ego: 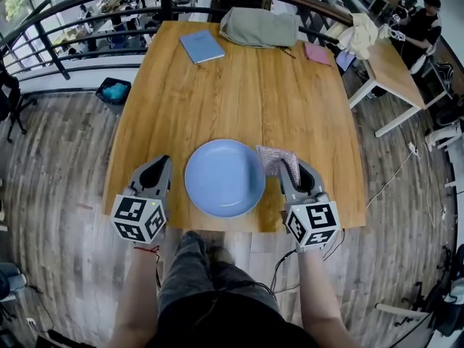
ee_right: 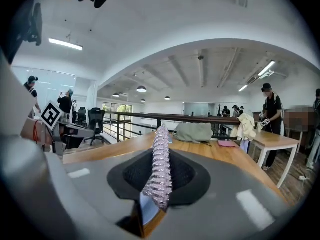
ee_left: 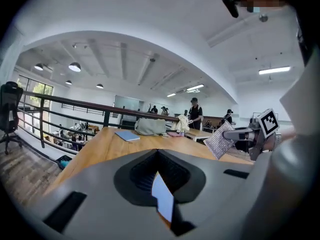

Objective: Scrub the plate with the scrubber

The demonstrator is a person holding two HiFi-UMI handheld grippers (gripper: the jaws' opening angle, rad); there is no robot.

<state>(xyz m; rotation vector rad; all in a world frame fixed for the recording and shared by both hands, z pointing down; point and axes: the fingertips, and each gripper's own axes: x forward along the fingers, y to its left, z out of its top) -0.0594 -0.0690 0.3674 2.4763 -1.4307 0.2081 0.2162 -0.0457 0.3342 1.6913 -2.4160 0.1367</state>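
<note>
A round blue plate [ego: 224, 177] lies flat on the wooden table [ego: 239, 100], near its front edge. My left gripper [ego: 164, 162] hovers just left of the plate, apart from it. In the left gripper view its jaws [ee_left: 157, 156] are shut with nothing gripped. My right gripper [ego: 286, 167] is at the plate's right rim, shut on the scrubber [ego: 274, 158], a sparkly pinkish-grey cloth pad. In the right gripper view the scrubber [ee_right: 160, 169] stands on edge between the pads. The left gripper view shows the scrubber [ee_left: 220, 140] sticking out of the right gripper [ee_left: 239, 136].
At the table's far end lie a blue notebook [ego: 201, 46], a grey-green bag [ego: 259, 27] and a pink item [ego: 317, 53]. A dark railing [ego: 72, 42] curves behind the table. A second table [ego: 391, 67] with a person beside it stands at the right.
</note>
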